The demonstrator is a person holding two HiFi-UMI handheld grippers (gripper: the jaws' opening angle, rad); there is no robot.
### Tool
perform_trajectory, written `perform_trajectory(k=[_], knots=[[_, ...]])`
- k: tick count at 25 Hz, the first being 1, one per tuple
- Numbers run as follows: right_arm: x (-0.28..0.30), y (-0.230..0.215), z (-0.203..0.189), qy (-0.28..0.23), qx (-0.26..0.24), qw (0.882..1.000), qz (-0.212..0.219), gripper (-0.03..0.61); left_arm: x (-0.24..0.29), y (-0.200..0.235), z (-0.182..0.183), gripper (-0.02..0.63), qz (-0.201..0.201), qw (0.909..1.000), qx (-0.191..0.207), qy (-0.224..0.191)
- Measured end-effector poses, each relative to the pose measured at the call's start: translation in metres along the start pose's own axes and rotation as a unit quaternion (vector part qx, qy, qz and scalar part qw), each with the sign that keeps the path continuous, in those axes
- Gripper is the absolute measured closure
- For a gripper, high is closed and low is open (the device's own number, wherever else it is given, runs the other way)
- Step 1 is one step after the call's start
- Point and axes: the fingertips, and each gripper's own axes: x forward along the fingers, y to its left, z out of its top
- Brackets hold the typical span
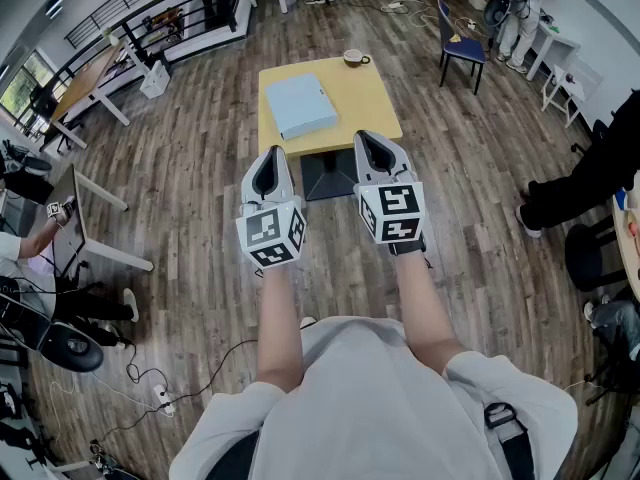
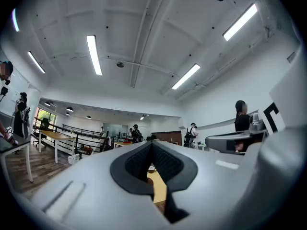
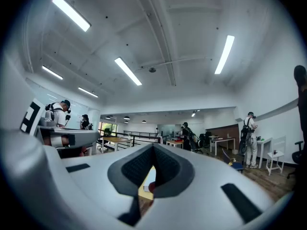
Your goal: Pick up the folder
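Note:
A pale blue folder (image 1: 300,105) lies flat on the left half of a small yellow table (image 1: 365,103) ahead of me. My left gripper (image 1: 271,158) and right gripper (image 1: 373,144) are held side by side in front of the table's near edge, both shut with nothing between the jaws. Neither touches the folder or table. In the left gripper view, the left gripper (image 2: 151,145) points level and only a sliver of yellow table top (image 2: 158,188) shows between its shut jaws. The right gripper (image 3: 153,148) likewise shows a strip of the folder (image 3: 149,176) past its jaws.
A cup (image 1: 354,58) stands at the table's far edge. The table rests on a dark pedestal base (image 1: 328,175) on wood flooring. A blue chair (image 1: 460,46) stands at the back right, desks (image 1: 88,86) and a railing at the left. People stand round the room.

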Motion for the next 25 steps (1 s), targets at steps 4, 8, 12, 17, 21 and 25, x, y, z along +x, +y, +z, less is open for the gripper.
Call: perform_trajectory(k=[4,8,12,17,21,25], knots=[[-0.008,-0.010,-0.005,-0.011,0.023,1.000,0.001,0.574,-0.002,-0.012,0.002,0.608,-0.008,1.0000,0.002,-0.003],[0.001,-0.008,-0.013,-0.006,0.033,0.999,0.009,0.575,0.000,-0.023,0.004,0.609,-0.037,0.9990,0.025,-0.006],[0.013,-0.011,-0.019,-0.017,0.042,0.999,0.020,0.574,0.018,-0.043,-0.005,0.609,-0.075,0.9960,0.045,-0.015],[0.068,-0.022,-0.037,-0.014,0.037,0.999,0.030,0.574,0.078,-0.024,-0.034,0.609,-0.083,0.9962,0.026,0.003],[0.138,-0.034,-0.034,-0.020,0.025,0.999,0.032,0.574,0.144,0.021,-0.040,0.609,-0.064,0.9978,-0.018,-0.008],[0.215,-0.041,-0.026,-0.017,0.020,0.999,0.034,0.574,0.209,0.067,-0.030,0.607,-0.059,0.9966,-0.044,-0.037]])
